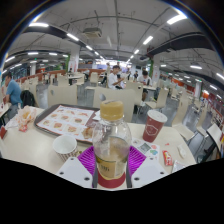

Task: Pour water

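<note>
i have the bottle (pixel 111 143) at the lower centre of the frame, upright, and the jaws look closed on its lower body, with the purple pads (pixel 87 158) pressed against it on either side. the gripper (pixel 111 163) holds it low, well under the cap, so my first worry is tipping: once i tilt it to pour, the heavy upper part could swing and the smooth wall could slide between the pads. the bottle looks lifted or barely resting on the table (pixel 30 150); i cannot tell which. two cups are candidates for the pour: a white cup (pixel 64 147) at lower left, just beside the bottle, and a red cup (pixel 153 125) at centre right, a little farther off. the white cup sits so near that a sideways swing could knock it over. the cap (pixel 111 108) seems to be on, though i cannot be sure; if it is, nothing will come out. a tray (pixel 62 121) with a printed sheet lies at centre left behind the white cup, and spilled water would run toward it.
</note>
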The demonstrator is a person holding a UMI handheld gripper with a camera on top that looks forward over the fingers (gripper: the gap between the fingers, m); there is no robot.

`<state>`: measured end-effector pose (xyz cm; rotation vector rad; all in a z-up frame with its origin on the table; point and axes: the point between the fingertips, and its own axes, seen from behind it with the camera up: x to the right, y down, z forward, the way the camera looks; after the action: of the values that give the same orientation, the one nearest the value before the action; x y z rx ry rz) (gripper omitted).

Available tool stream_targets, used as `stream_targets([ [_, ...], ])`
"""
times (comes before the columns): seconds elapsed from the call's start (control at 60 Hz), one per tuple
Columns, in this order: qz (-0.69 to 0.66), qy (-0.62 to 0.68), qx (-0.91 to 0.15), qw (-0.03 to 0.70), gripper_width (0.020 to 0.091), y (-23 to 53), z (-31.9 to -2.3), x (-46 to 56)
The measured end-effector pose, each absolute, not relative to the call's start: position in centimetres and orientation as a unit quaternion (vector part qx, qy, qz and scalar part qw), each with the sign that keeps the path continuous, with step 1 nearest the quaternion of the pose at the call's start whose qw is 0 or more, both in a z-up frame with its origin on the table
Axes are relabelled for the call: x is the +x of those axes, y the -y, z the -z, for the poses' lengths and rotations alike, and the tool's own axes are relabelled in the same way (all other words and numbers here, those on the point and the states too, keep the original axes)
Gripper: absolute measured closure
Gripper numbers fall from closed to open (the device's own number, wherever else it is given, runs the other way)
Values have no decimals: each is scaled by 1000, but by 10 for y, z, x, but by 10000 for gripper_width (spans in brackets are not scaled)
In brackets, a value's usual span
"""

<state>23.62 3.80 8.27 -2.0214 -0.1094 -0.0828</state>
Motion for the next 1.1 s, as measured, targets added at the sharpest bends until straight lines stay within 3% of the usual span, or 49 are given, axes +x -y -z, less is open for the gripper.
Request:
stream_targets([
  [0.133, 14, 35, -855, 517, 722, -37, -43, 237],
  [0.333, -3, 14, -843, 538, 689, -38, -43, 240],
  [0.45, -4, 19, -855, 518, 551, -35, -39, 241],
  [0.467, -4, 21, -860, 509, 502, -32, -35, 241],
  [0.517, -9, 23, -871, 490, 242, -25, -31, 239],
  [0.567, -9, 24, -875, 483, 275, -17, -34, 239],
  [0.633, 9, 23, -880, 474, 247, 0, -45, 247],
  [0.883, 5, 4, -904, 429, 255, 112, -100, 237],
  [1.1, 3, 16, -911, 412, 255, 183, -123, 220],
])
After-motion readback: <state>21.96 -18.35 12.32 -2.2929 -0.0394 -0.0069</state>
